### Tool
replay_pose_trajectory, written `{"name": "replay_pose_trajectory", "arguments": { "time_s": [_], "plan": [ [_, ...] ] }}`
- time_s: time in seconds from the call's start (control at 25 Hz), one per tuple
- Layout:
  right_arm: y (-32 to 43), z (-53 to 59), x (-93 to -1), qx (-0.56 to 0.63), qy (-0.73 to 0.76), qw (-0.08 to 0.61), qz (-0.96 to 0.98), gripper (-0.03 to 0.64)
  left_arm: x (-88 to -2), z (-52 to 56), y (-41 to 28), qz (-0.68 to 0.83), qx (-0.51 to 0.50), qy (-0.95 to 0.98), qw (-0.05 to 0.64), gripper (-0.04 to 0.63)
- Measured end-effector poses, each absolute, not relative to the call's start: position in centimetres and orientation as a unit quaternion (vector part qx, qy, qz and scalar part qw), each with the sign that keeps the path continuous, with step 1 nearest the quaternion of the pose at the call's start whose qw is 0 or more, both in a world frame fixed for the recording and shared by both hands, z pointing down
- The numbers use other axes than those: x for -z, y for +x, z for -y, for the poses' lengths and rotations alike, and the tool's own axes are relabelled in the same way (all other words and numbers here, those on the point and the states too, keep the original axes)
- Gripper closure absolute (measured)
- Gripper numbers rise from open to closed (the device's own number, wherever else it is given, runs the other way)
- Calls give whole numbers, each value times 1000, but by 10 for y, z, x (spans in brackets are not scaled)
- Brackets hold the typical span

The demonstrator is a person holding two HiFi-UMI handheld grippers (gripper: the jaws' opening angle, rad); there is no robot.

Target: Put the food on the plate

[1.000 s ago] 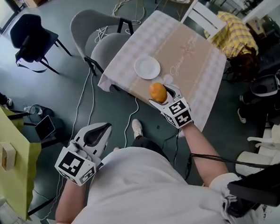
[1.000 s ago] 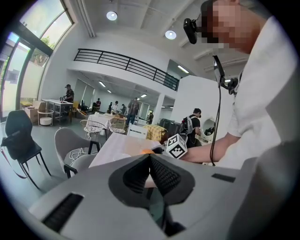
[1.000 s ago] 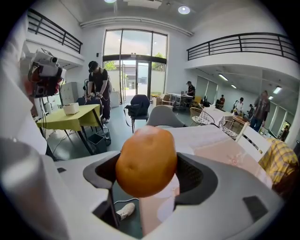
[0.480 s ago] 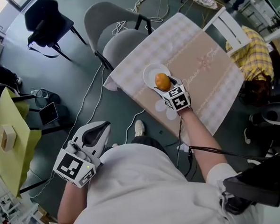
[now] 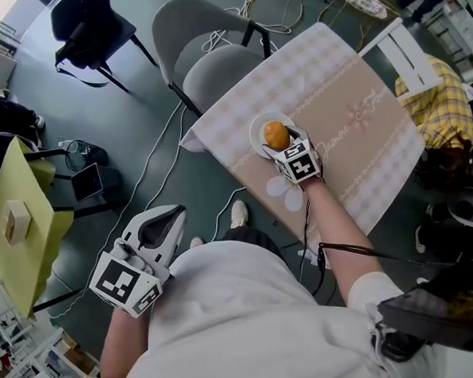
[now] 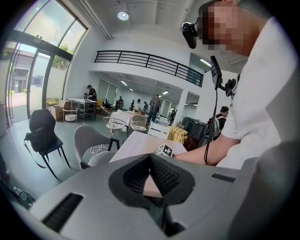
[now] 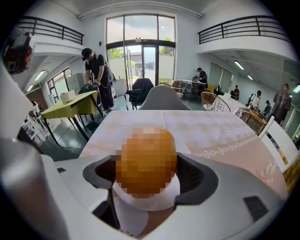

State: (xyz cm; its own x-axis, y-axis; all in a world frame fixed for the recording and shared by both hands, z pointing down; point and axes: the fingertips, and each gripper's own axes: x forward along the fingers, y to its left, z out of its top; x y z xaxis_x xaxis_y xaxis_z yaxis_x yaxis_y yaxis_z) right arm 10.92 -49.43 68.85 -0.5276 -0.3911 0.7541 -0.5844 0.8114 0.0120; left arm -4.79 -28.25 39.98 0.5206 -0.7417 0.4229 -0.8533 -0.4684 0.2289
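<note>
Orange round food point(image 5: 276, 135): pinched between the right claw's point(image 5: 281, 140) jaws, over the white round plate point(image 5: 257, 133).
Plate: on the cloth-covered bench point(image 5: 352, 113).
Left claw point(image 5: 167, 226): pressed together, empty.

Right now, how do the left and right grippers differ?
The left gripper is shut on nothing; the right gripper clamps the orange food. The left gripper hangs beside the person, off the table; the right gripper is over the white plate. Both carry marker cubes.
</note>
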Motion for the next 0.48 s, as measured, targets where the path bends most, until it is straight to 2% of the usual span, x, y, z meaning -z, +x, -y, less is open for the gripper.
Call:
{"name": "replay_pose_trajectory", "arguments": {
  "time_s": [0.48],
  "plan": [
    [106, 500, -697, -116, 284, 386, 870, 239, -405, 307, -38, 457, -132, 851, 223, 586]
  ]
}}
